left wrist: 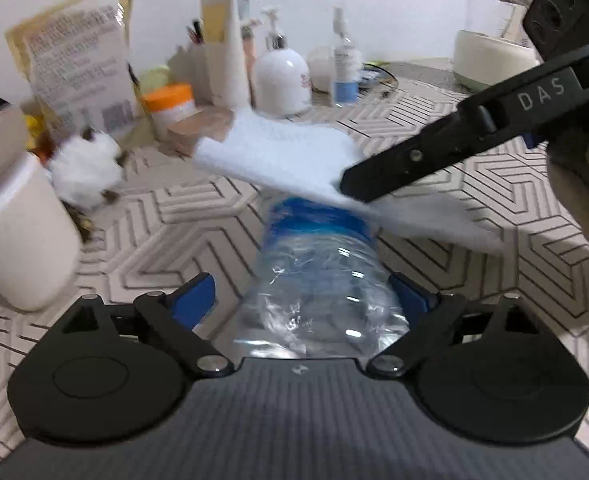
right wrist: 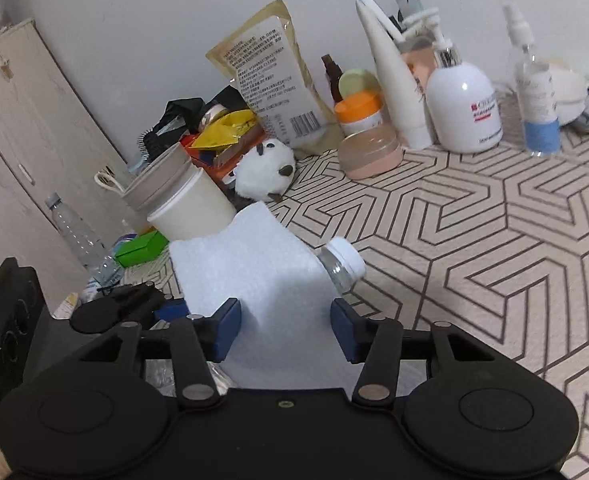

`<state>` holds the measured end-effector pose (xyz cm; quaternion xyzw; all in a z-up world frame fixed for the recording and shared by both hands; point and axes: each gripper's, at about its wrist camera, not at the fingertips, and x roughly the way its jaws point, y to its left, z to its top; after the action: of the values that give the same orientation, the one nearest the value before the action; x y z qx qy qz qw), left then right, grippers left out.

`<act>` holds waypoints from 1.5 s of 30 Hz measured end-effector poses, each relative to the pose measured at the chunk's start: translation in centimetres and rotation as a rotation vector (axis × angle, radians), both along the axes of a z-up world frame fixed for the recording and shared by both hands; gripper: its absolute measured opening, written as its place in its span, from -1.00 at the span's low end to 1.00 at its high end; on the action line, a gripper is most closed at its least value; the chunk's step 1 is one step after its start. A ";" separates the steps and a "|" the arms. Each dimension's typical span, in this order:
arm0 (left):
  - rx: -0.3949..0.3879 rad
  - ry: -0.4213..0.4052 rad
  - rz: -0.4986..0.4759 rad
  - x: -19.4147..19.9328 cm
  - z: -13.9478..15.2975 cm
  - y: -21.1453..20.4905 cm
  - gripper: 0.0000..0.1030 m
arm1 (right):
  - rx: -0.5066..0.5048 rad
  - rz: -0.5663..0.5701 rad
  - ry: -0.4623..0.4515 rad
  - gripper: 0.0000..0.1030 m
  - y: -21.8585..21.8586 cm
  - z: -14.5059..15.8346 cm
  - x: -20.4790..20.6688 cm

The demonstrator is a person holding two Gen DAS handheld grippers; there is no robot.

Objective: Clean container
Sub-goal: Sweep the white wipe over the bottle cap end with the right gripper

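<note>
Because the job is to wipe a container, the clear plastic bottle (left wrist: 322, 280) lies lengthwise between the blue pads of the left gripper (left wrist: 306, 292), its neck pointing away toward twelve o'clock over the patterned table (left wrist: 474, 208). That claw is spread wide around the bottle's body. The pad at three o'clock looks to be against the plastic, while a sliver of table shows beside the pad at nine o'clock, so whether the bottle is truly clamped cannot be told.

Reaching in from two o'clock in the left wrist view, the right gripper (right wrist: 284, 320) is pinching a folded white cloth (left wrist: 282, 152), which fills the gap between its pads. The cloth lies across the bottle's blue-labelled shoulder, probably so it can be rubbed along the plastic while the other hand steadies it. From the right wrist view only the white cap (right wrist: 344, 258) pokes out from under the cloth, at about one o'clock.

As for writing, "DAS" is moulded on the right claw's finger (left wrist: 494, 120). The white pump bottle (right wrist: 464, 108) at one o'clock carries a red label, and the pouch (right wrist: 270, 80) at twelve o'clock shows a barcode and dense print, both too small to read.
</note>
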<state>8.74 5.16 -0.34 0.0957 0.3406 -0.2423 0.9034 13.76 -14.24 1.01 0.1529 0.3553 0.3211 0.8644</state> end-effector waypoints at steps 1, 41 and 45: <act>-0.009 0.013 -0.001 0.1 -0.2 -0.1 0.82 | 0.001 0.006 0.000 -0.06 0.1 0.0 0.0; -0.051 -0.036 0.010 -0.3 -0.1 0.7 0.31 | 0.102 0.282 0.009 -0.97 3.3 0.9 -2.0; -0.045 -0.030 0.009 -0.3 -0.2 0.7 0.34 | 0.090 0.249 0.017 -0.98 2.6 0.7 -1.7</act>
<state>8.44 5.86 -0.53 0.0776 0.3218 -0.2441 0.9115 12.04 -11.64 1.74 0.1490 0.3643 0.4400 0.8071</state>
